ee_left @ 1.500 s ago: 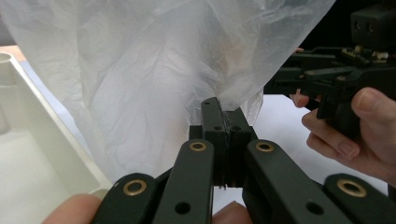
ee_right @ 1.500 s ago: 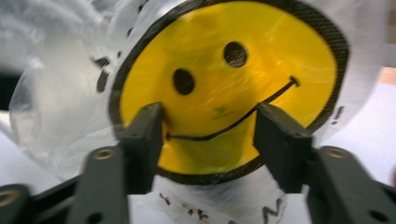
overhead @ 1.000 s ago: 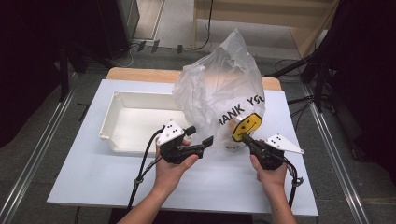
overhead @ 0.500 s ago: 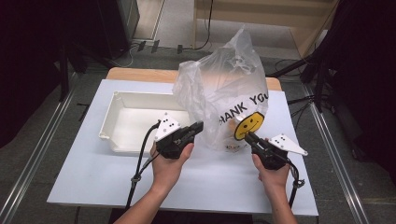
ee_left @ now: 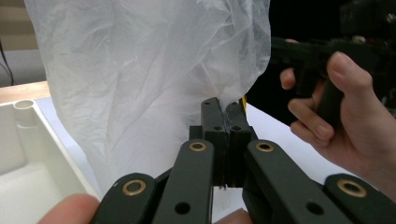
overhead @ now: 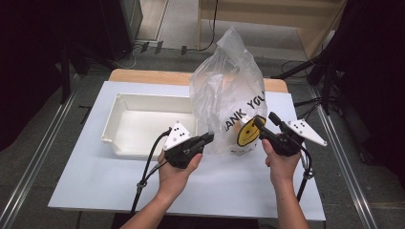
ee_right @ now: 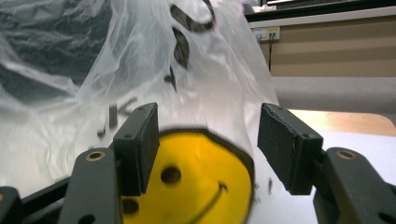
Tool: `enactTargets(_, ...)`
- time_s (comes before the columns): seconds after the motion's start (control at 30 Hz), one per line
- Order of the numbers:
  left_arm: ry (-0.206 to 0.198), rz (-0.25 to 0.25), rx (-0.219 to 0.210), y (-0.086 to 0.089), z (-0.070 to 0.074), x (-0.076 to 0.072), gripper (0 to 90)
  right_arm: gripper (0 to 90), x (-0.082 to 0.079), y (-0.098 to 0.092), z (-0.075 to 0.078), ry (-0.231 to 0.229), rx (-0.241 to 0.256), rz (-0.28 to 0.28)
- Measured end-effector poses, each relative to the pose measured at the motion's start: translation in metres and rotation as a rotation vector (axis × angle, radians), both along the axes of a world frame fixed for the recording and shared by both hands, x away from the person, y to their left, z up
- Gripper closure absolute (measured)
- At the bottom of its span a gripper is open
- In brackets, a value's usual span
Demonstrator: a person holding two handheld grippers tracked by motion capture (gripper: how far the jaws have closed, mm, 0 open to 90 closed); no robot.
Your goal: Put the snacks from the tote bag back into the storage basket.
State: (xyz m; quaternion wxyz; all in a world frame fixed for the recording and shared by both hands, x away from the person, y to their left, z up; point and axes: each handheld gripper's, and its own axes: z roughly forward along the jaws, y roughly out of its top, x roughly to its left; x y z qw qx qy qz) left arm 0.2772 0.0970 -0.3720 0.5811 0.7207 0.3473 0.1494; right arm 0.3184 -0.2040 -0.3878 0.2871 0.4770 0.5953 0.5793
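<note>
A thin white plastic bag (overhead: 228, 90) stands upright in the middle of the white table (overhead: 95, 181); it carries a yellow smiley face (overhead: 247, 133) and black lettering. My left gripper (overhead: 208, 138) is at the bag's lower left side. In the left gripper view its jaws are pressed together with a fold of the plastic bag (ee_left: 140, 70) pinched at the tips of the left gripper (ee_left: 224, 112). My right gripper (overhead: 266, 119) is open at the bag's lower right. In the right gripper view the open right gripper (ee_right: 205, 144) straddles the smiley face (ee_right: 201, 186) without squeezing it.
An empty white tray (overhead: 119, 143) lies on the table, left of the bag and just behind my left hand. A wooden board edge (overhead: 148, 75) runs along the table's far side. Cables trail from both grippers toward the near edge.
The left gripper has shifted right, up to the bag's lower edge. The right gripper has risen slightly toward the smiley face, and the bag now stands narrower and more upright.
</note>
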Motion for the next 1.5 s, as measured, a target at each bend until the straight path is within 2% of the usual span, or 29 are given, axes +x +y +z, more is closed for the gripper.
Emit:
enactTargets(0.1,0.002,-0.014,0.004,-0.001,-0.002,-0.001,90.0,51.7,0.010,0.002,0.009,0.002,0.003,0.004)
enactTargets(0.13,0.002,-0.018,0.002,-0.002,-0.003,-0.002,90.0,58.5,0.012,0.001,0.010,0.012,0.015,0.011)
enactTargets(0.2,0.004,-0.025,0.001,-0.002,-0.005,-0.002,90.0,78.7,0.014,0.000,0.011,0.035,0.022,0.018)
enactTargets(0.27,0.007,-0.028,0.004,-0.002,-0.006,-0.002,90.0,90.0,0.015,-0.001,0.010,0.051,-0.014,0.007)
enactTargets(0.33,0.013,-0.030,0.004,-0.001,-0.008,-0.002,90.0,90.0,0.014,-0.002,0.006,0.063,-0.043,-0.003)
enactTargets(0.47,0.024,-0.023,0.001,0.000,-0.012,0.000,90.0,90.0,0.012,-0.007,-0.006,0.096,-0.057,-0.036)
enactTargets(0.6,0.063,-0.011,0.005,0.000,-0.023,0.001,90.0,90.0,0.012,-0.014,-0.021,0.145,-0.076,-0.074)
enactTargets(0.63,0.063,-0.011,0.005,0.000,-0.023,0.001,90.0,90.0,0.012,-0.014,-0.021,0.145,-0.076,-0.074)
enactTargets(0.67,0.085,-0.007,0.020,-0.001,-0.030,0.002,90.0,90.0,0.012,-0.019,-0.032,0.183,-0.087,-0.093)
enactTargets(0.7,0.085,-0.007,0.020,-0.001,-0.030,0.002,90.0,90.0,0.012,-0.019,-0.032,0.183,-0.087,-0.093)
enactTargets(0.73,0.103,-0.001,0.028,-0.003,-0.036,0.002,90.0,90.0,0.012,-0.023,-0.042,0.218,-0.094,-0.107)
enactTargets(0.8,0.147,0.007,0.032,-0.005,-0.047,0.003,90.0,90.0,0.012,-0.027,-0.052,0.245,-0.103,-0.118)
enactTargets(0.83,0.147,0.007,0.032,-0.005,-0.047,0.003,90.0,90.0,0.012,-0.027,-0.052,0.245,-0.103,-0.118)
enactTargets(0.87,0.172,0.015,0.042,-0.008,-0.055,0.004,90.0,90.0,0.013,-0.030,-0.061,0.273,-0.116,-0.127)
enactTargets(0.9,0.172,0.015,0.042,-0.008,-0.055,0.004,90.0,90.0,0.013,-0.030,-0.061,0.273,-0.116,-0.127)
enactTargets(0.93,0.194,0.016,0.062,-0.011,-0.062,0.005,90.0,90.0,0.014,-0.030,-0.069,0.305,-0.078,-0.145)
enactTargets(1.03,0.212,0.020,0.073,-0.014,-0.069,0.006,90.0,90.0,0.014,-0.034,-0.074,0.305,-0.056,-0.144)
enactTargets(1.07,0.215,0.019,0.069,-0.015,-0.070,0.005,90.0,81.6,0.012,-0.035,-0.074,0.279,-0.034,-0.143)
enactTargets(1.1,0.215,0.019,0.069,-0.015,-0.070,0.005,90.0,81.6,0.012,-0.035,-0.074,0.279,-0.034,-0.143)
enactTargets(1.13,0.213,0.017,0.071,-0.016,-0.071,0.006,90.0,70.6,0.009,-0.037,-0.073,0.260,-0.008,-0.137)
enactTargets(1.17,0.209,0.019,0.071,-0.016,-0.071,0.006,90.0,52.0,0.000,-0.040,-0.069,0.207,0.004,-0.145)
enactTargets(1.2,0.209,0.019,0.071,-0.016,-0.071,0.006,90.0,52.0,0.000,-0.040,-0.069,0.207,0.004,-0.145)
enactTargets(1.23,0.208,0.021,0.065,-0.016,-0.071,0.006,90.0,42.1,-0.008,-0.045,-0.062,0.165,-0.001,-0.120)
enactTargets(1.3,0.208,0.023,0.064,-0.016,-0.071,0.006,90.0,39.4,-0.012,-0.047,-0.059,0.149,-0.014,-0.098)
enactTargets(1.33,0.209,0.023,0.062,-0.017,-0.071,0.006,90.0,36.6,-0.017,-0.049,-0.055,0.127,-0.008,-0.092)
enactTargets(1.37,0.207,0.026,0.065,-0.017,-0.071,0.006,90.0,31.9,-0.025,-0.052,-0.045,0.083,-0.001,-0.085)
enactTargets(1.43,0.206,0.023,0.066,-0.018,-0.072,0.005,90.0,30.8,-0.028,-0.053,-0.041,0.071,-0.001,-0.085)
enactTargets(1.47,0.202,0.019,0.065,-0.018,-0.071,0.005,90.0,28.7,-0.035,-0.053,-0.029,0.034,0.011,-0.080)
enactTargets(1.5,0.202,0.019,0.065,-0.018,-0.071,0.005,90.0,28.7,-0.035,-0.053,-0.029,0.034,0.011,-0.080)
